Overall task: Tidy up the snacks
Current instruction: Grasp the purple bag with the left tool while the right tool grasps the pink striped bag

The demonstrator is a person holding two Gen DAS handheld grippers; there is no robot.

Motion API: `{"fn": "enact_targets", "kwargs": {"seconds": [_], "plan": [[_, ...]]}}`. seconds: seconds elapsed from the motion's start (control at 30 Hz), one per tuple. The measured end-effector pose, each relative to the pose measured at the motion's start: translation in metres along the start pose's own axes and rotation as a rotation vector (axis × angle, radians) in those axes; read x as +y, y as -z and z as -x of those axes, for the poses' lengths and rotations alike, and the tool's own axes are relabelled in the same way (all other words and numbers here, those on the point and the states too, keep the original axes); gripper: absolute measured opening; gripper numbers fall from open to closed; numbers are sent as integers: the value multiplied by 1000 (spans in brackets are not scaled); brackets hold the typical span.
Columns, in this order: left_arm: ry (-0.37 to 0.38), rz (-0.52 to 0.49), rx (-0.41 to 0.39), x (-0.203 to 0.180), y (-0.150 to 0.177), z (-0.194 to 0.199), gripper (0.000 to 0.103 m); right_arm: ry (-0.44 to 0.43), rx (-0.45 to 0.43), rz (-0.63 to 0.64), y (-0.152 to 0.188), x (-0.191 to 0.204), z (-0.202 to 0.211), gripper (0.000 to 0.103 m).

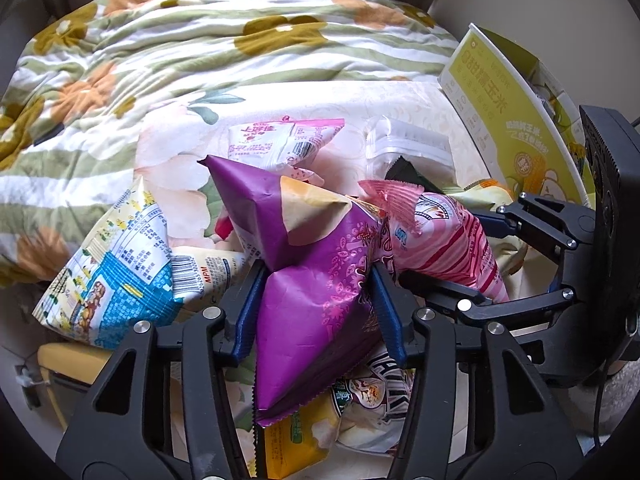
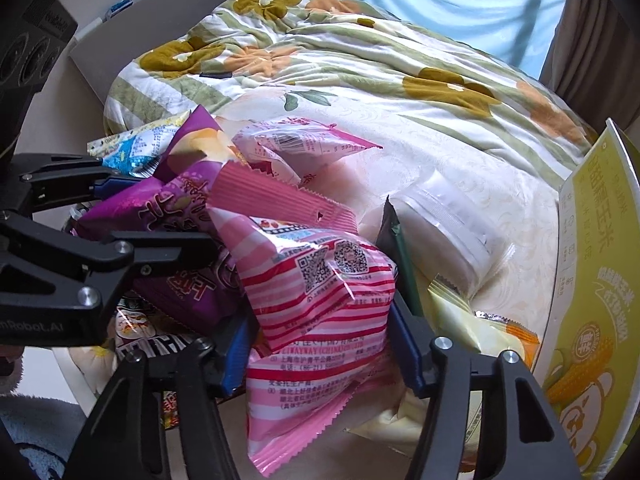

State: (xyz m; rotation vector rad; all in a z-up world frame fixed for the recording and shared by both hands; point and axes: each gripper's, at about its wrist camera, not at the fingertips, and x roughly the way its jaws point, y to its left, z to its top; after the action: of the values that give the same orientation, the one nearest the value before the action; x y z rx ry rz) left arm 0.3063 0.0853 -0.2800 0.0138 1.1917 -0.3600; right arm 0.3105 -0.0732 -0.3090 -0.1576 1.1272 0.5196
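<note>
Left gripper [image 1: 316, 308]: clamped across the waist of a purple snack bag [image 1: 304, 280], which stands lifted with its crimped end hanging down toward six o'clock; the mid-bag pinch looks chosen to keep the puffy pack from slipping.

Right gripper [image 2: 324, 344]: closed on a pink striped snack bag [image 2: 316, 288], held just beside the purple one, the two packs touching at their upper corners.

Loose snacks on the bed, near the grippers: blue-and-white bag [image 1: 120, 264] at nine o'clock of the purple bag; small pink-and-white packet [image 1: 280, 144] at twelve; clear zip pouch [image 1: 408, 144] at one.

Open yellow-green carton [image 2: 592, 280]: at three o'clock, flap raised, likely the destination.

Floral quilt [image 1: 200, 48]: bunched at the far end, well apart from the pile.
</note>
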Motion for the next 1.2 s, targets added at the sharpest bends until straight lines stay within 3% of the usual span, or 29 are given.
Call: {"fn": "enact_targets", "kwargs": {"seconds": [0.23,0.53,0.8,1.0,1.2], "plan": [[11,18,-39,3,1,19,37,-37,-29,-70,1,-3,18,55],[46,59,-111,8,4,53,37,-48,-75,-104,-2,1,49,55],[90,64,-204,6,-7,102,37,-34,-146,-168,-7,-2,102,55],[118,-2,-275,-26,-33,132,37,6,-221,-237,-4,-25,154,55],[162,-67,-343,-92,-68,145,37,66,-289,-292,8,-75,205,55]]}}
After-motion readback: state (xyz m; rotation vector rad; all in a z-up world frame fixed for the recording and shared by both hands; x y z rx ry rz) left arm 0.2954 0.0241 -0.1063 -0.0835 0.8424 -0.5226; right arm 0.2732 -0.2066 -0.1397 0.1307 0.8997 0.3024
